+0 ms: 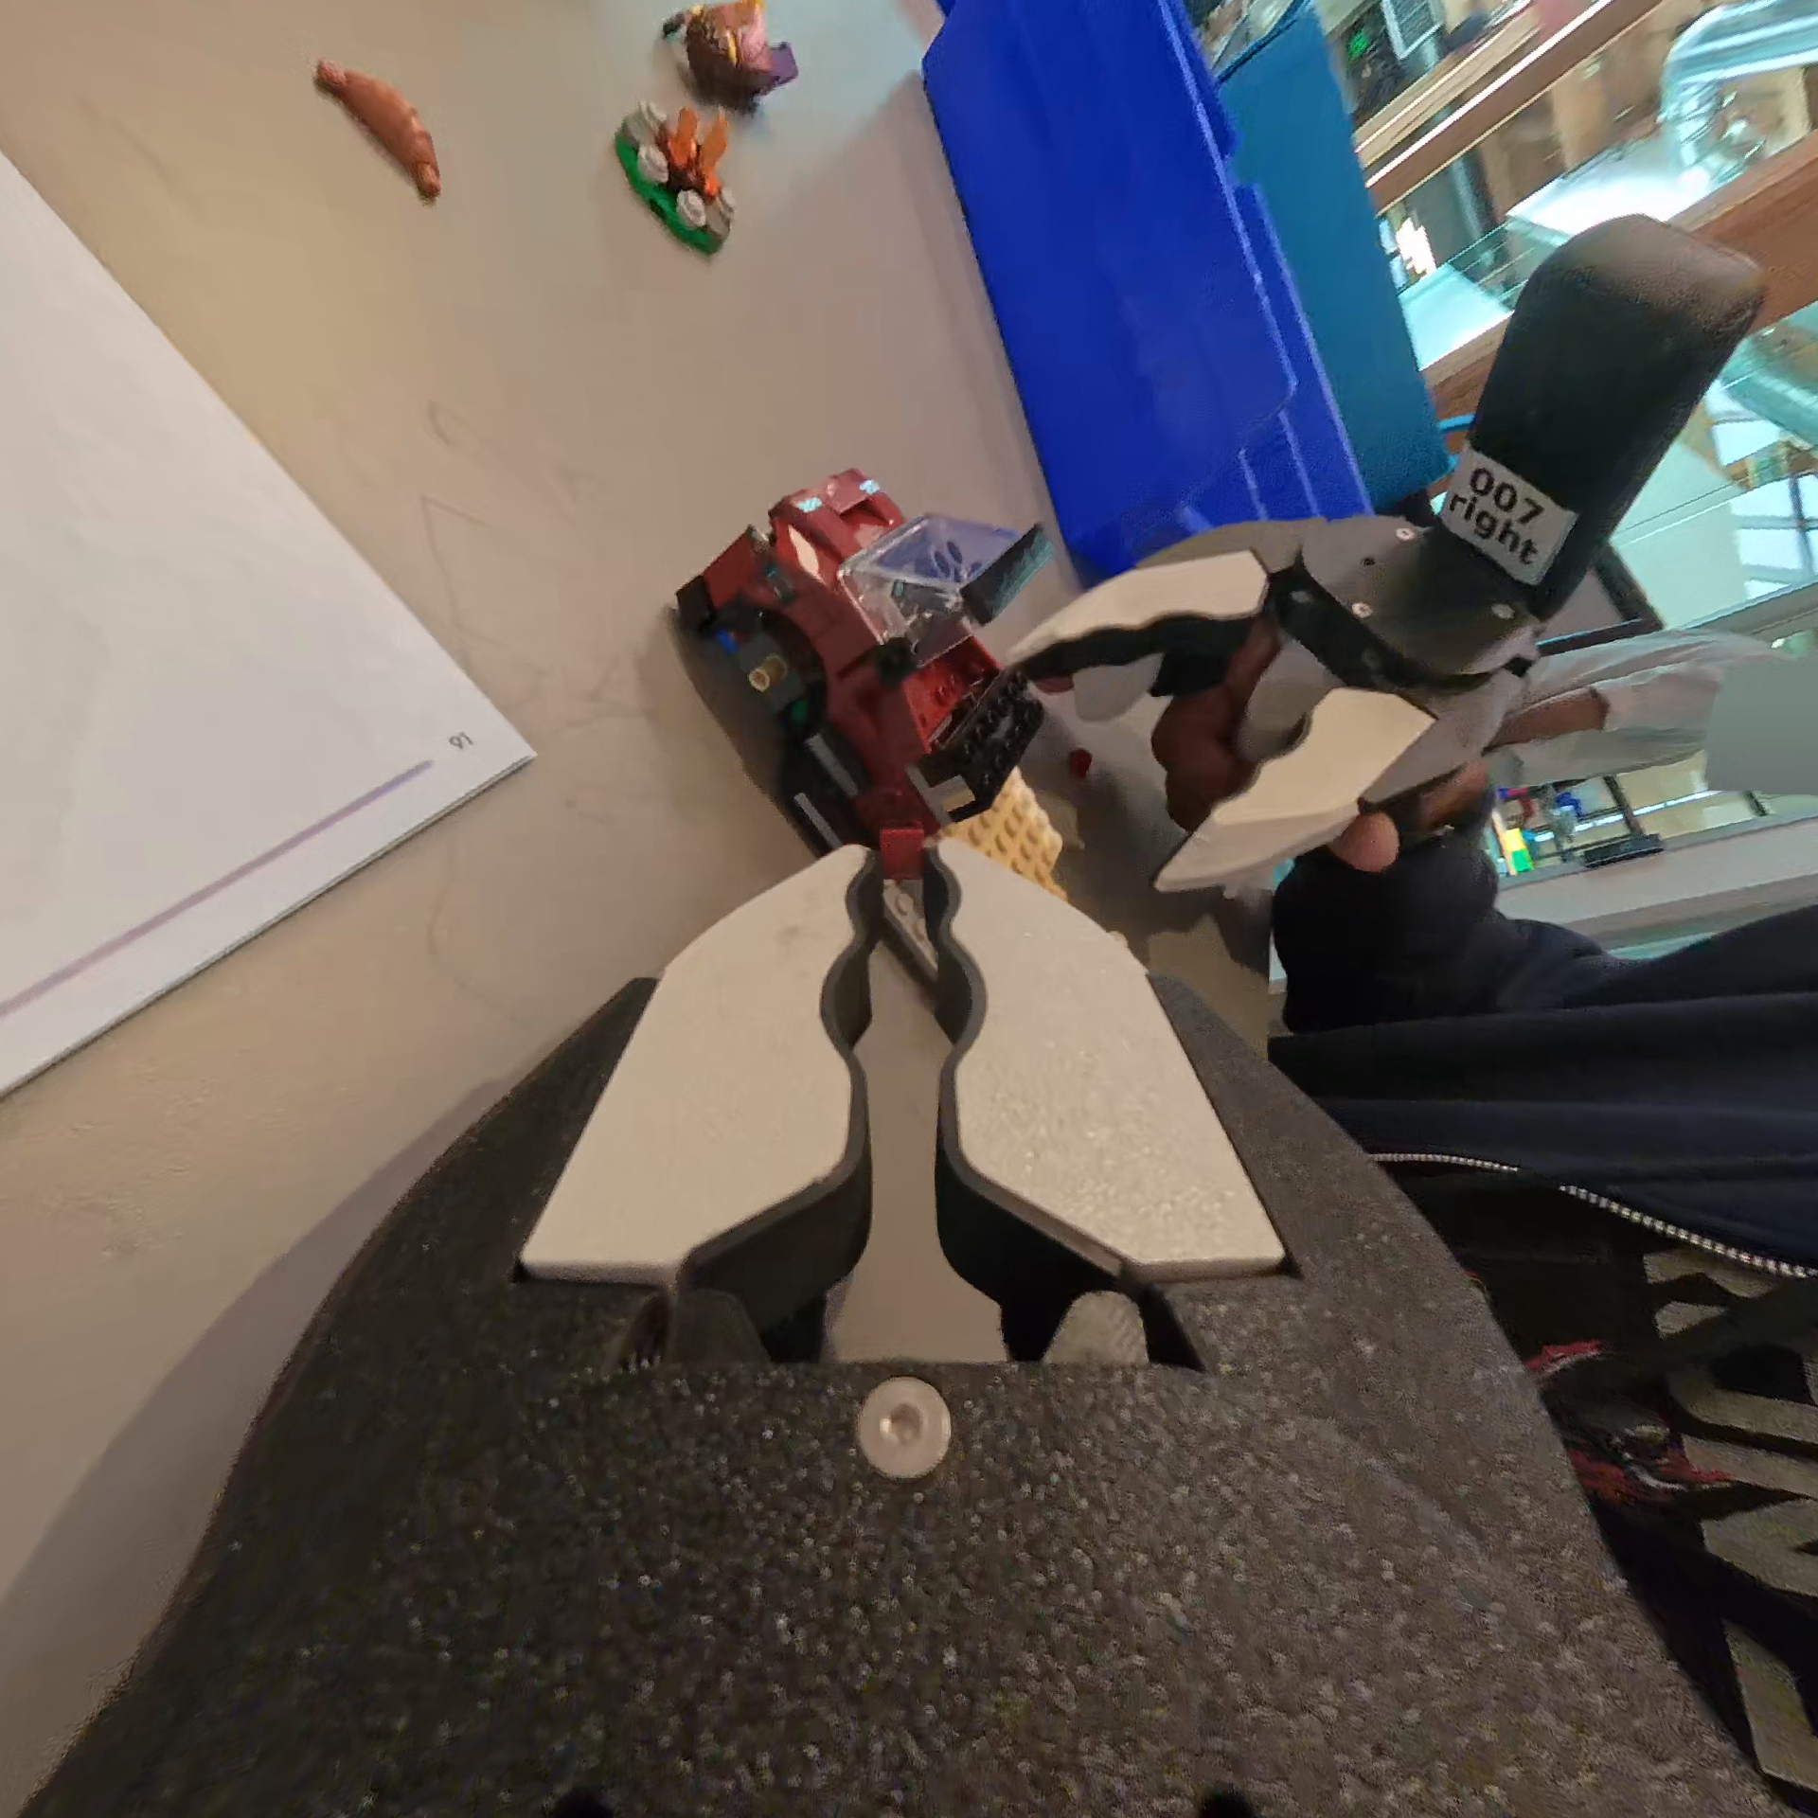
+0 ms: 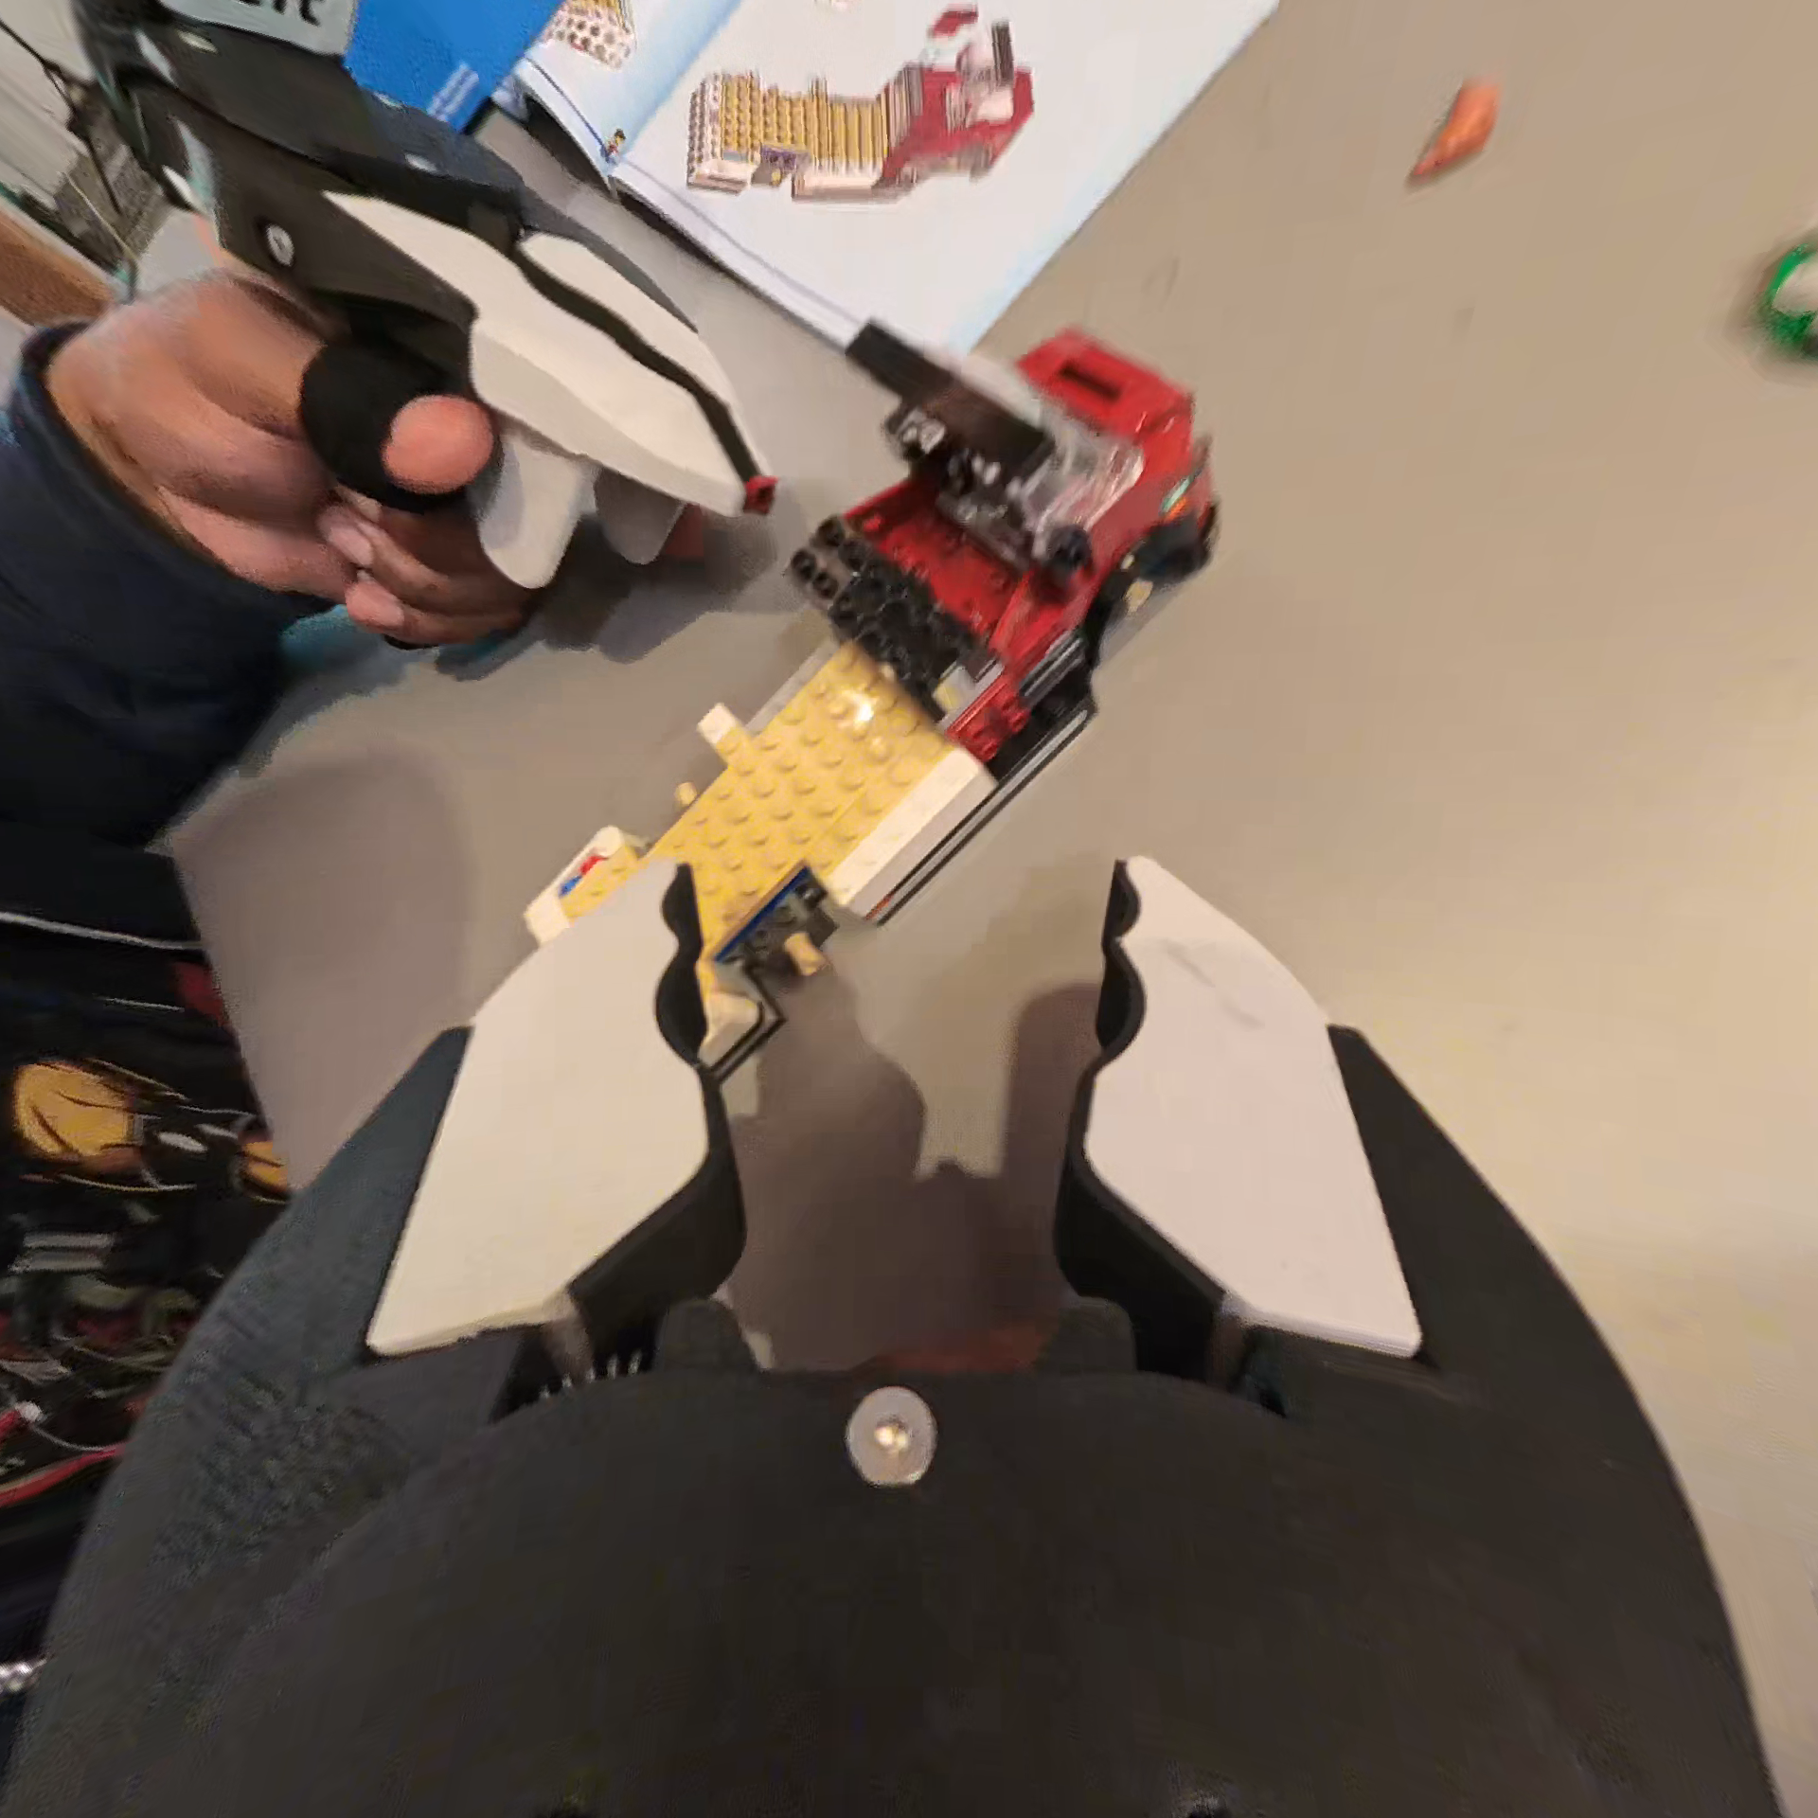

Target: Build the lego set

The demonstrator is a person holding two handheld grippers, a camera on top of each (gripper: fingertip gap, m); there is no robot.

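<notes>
My left claw (image 1: pixel 900 866) is pinching a small dark red brick (image 1: pixel 902 852) at its very tips, both pads pressed to the brick's sides. The brick sits just short of the near end of the brick-built truck (image 1: pixel 866 659), which lies on the grey table (image 1: pixel 295 1131). My right claw (image 2: pixel 900 885) is spread wide with nothing between its pads, hovering over the truck's tan studded bed (image 2: pixel 807 777); its left finger (image 2: pixel 590 984) overlaps the bed's near corner. The truck's long axis runs diagonally away from that claw, tan bed nearest, red cab (image 2: pixel 1092 433) at the far end. An open instruction booklet (image 2: pixel 885 148) lies beyond the cab.
</notes>
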